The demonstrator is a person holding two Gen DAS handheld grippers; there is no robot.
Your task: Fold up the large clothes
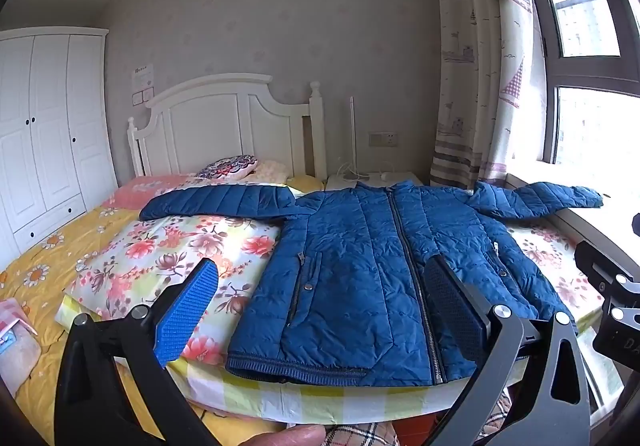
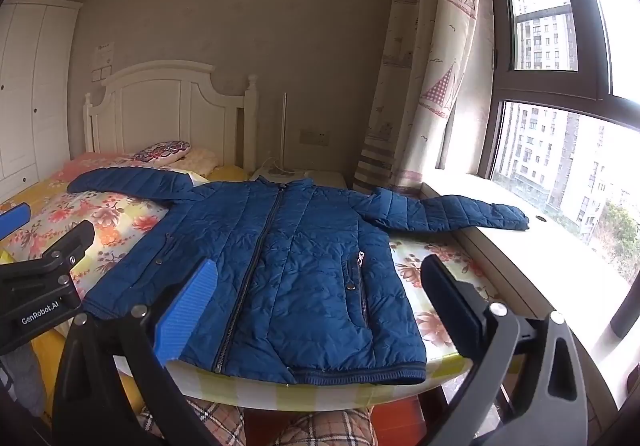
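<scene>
A blue quilted jacket (image 1: 352, 246) lies flat and front up on a floral padded surface (image 1: 192, 242), zip closed and hem toward me. Its left sleeve (image 1: 216, 199) stretches across the floral fabric. The right sleeve (image 2: 452, 211) reaches onto the windowsill (image 2: 560, 246). My left gripper (image 1: 320, 262) hovers open in front of the hem, a blue pad (image 1: 188, 310) on one finger, nothing between the fingers. My right gripper (image 2: 320, 264) is also open and empty, near the jacket's (image 2: 300, 246) hem on the right side. Each gripper's body shows at the edge of the other's view.
The floral surface rests on a bed with a yellow sheet (image 1: 52, 246), pillows (image 1: 228, 167) and a white headboard (image 1: 224, 121). A white wardrobe (image 1: 44, 125) stands left, a nightstand (image 1: 372, 177) and curtain (image 1: 472, 85) behind, a window (image 2: 560, 125) right. Plaid-clad legs (image 2: 320, 430) are below.
</scene>
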